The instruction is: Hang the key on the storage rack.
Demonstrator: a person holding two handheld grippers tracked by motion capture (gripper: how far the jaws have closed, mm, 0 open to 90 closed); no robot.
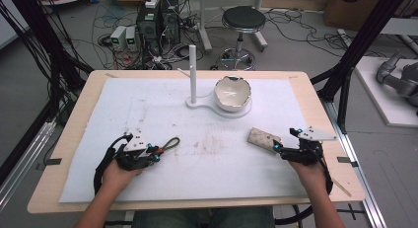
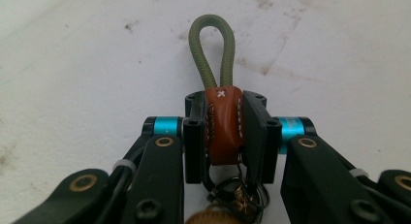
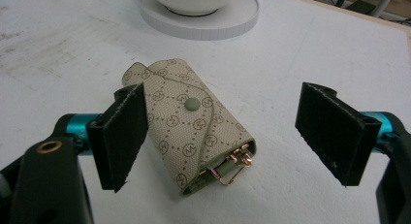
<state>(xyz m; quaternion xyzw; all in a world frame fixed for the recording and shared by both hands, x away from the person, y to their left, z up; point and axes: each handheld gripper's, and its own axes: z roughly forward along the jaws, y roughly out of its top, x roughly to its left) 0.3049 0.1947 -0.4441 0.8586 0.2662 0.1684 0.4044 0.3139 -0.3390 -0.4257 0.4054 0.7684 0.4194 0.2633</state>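
Note:
My left gripper [image 1: 156, 154] [image 2: 224, 132] is shut on a key strap: its pads clamp the brown leather tab [image 2: 223, 124], and the olive cord loop [image 1: 170, 143] [image 2: 212, 54] sticks out ahead over the white mat. Metal rings hang below the tab. At the right, my right gripper [image 1: 277, 145] [image 3: 232, 132] stands open around a beige patterned key pouch [image 1: 262, 138] [image 3: 186, 120] lying on the mat. The pouch has a green snap and gold clips showing at its open end. It lies closer to the left pad [image 3: 123, 132], apart from the right one.
A white stand [image 1: 217, 108] with an upright post [image 1: 192, 72] and a cracked white bowl [image 1: 231, 92] sits at the back middle of the mat [image 1: 148, 109]. The wooden table edge [image 1: 69, 134] frames the mat. A stool [image 1: 243, 20], computers and cables crowd the floor behind.

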